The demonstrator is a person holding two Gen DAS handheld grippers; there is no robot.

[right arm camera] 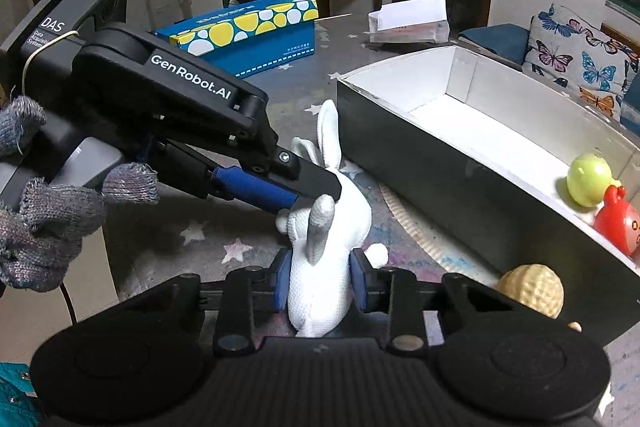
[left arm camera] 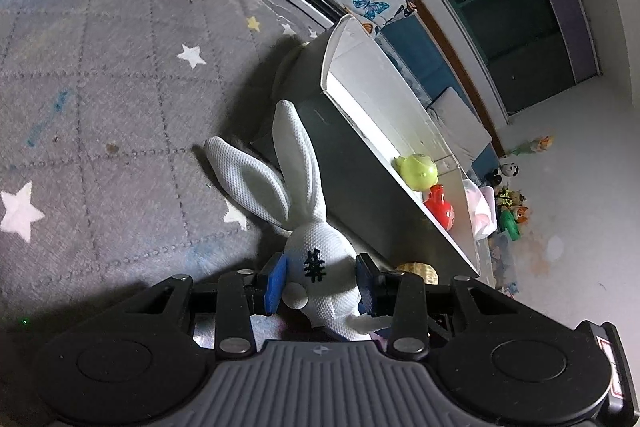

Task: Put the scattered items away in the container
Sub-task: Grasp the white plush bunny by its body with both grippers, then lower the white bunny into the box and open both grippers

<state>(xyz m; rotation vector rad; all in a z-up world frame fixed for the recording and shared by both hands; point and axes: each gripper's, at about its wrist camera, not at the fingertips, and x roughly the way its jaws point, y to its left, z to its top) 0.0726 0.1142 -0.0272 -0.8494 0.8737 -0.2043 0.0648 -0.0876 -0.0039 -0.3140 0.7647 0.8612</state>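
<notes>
A white plush rabbit point(left arm camera: 320, 227) lies on the grey star mat beside a long open box point(left arm camera: 384, 115) with dark outside and white inside. My left gripper point(left arm camera: 322, 281) is shut on the rabbit's head, blue pads on both sides. My right gripper point(right arm camera: 320, 281) is shut on the rabbit's body point(right arm camera: 324, 279). In the right wrist view the left gripper point(right arm camera: 316, 197) reaches in from the left onto the rabbit's head. The box point(right arm camera: 400, 131) holds a green toy point(right arm camera: 588, 179) and a red toy point(right arm camera: 618, 223). A beige dimpled ball point(right arm camera: 532, 289) lies outside against the box wall.
A blue box with yellow and white spots point(right arm camera: 248, 35) and a white paper bag point(right arm camera: 408, 21) stand at the far side of the mat. A butterfly cushion point(right arm camera: 580, 59) sits beyond the long box. Small toys point(left arm camera: 512, 195) lie on the floor.
</notes>
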